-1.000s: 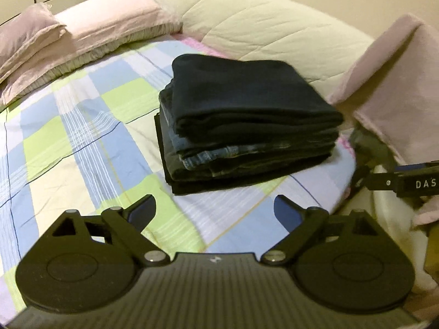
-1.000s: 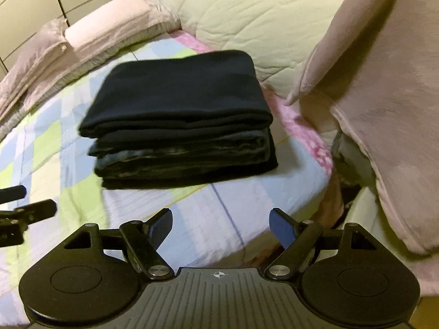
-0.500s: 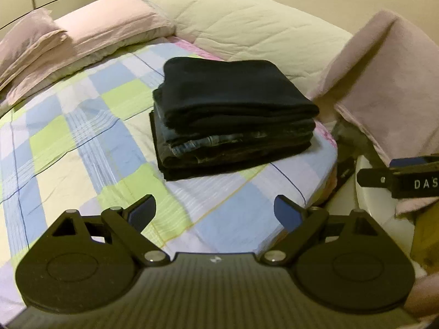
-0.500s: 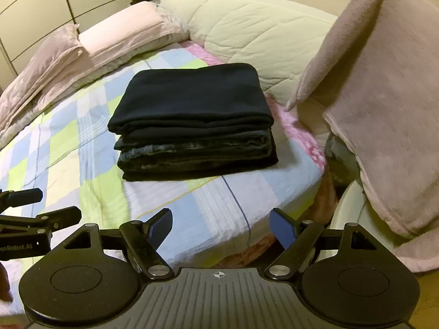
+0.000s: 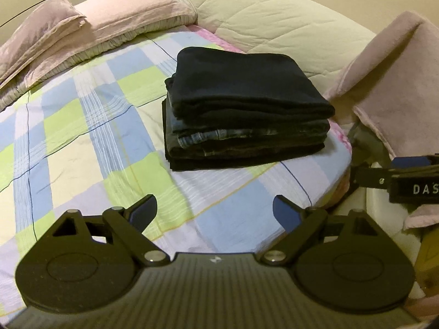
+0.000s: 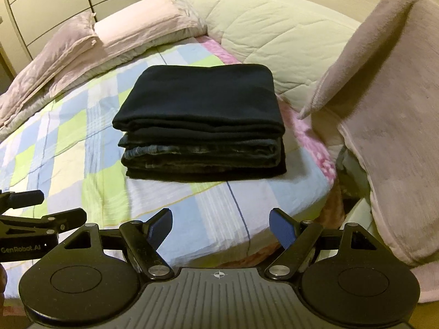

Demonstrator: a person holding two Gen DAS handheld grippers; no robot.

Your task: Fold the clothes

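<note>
Your left gripper (image 5: pixel 215 213) and right gripper (image 6: pixel 221 229) hang wide and empty, probably since the folded stack (image 6: pixel 201 126) sits squared on the bed (image 5: pixel 82 137).

White letters "DAS", cut off by the frame edge, stand on the black body of the right gripper (image 5: pixel 411 179), seen off to the right of the left gripper (image 5: pixel 215 215) in the left wrist view; white lettering "GenRobot.AI" stands on the black body of the left gripper (image 6: pixel 35 230), seen to the left of the right gripper (image 6: pixel 221 230) in the right wrist view; a small round crosshair mark sits on the right gripper's ribbed housing, centred behind its fingers; a small, unreadable emblem sits likewise on the left gripper's housing.
</note>
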